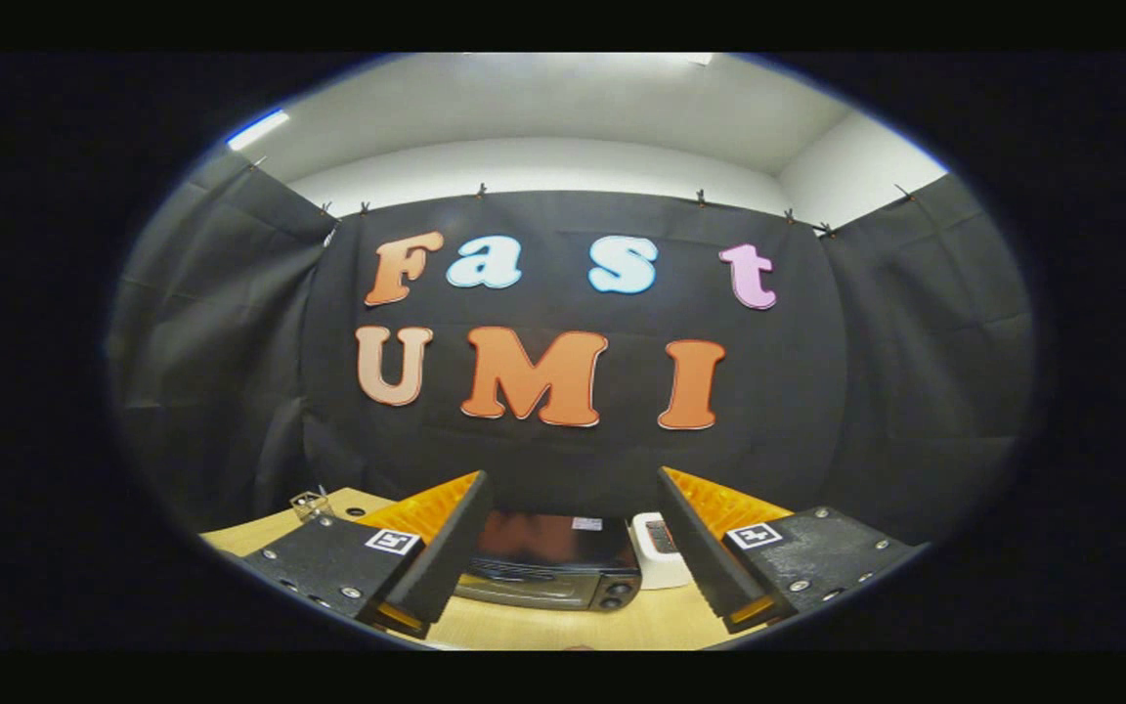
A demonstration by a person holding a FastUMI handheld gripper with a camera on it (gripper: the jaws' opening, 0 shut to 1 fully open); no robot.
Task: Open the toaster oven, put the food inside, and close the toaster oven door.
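Black cloth walls stand around a pale wooden worktop (543, 626). Above it, the tool (573, 548) has its two fingers spread wide and holds nothing. Beyond them, seen between the fingers, sits a black boxy toaster oven (548, 567) with its door closed. A small white box (659, 552) stands just beside it.

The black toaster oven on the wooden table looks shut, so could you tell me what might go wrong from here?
1. The tool is open and well short of the black toaster oven; a misjudged approach may miss its door.
2. The small white box sits beside the oven's knobs and might get knocked.
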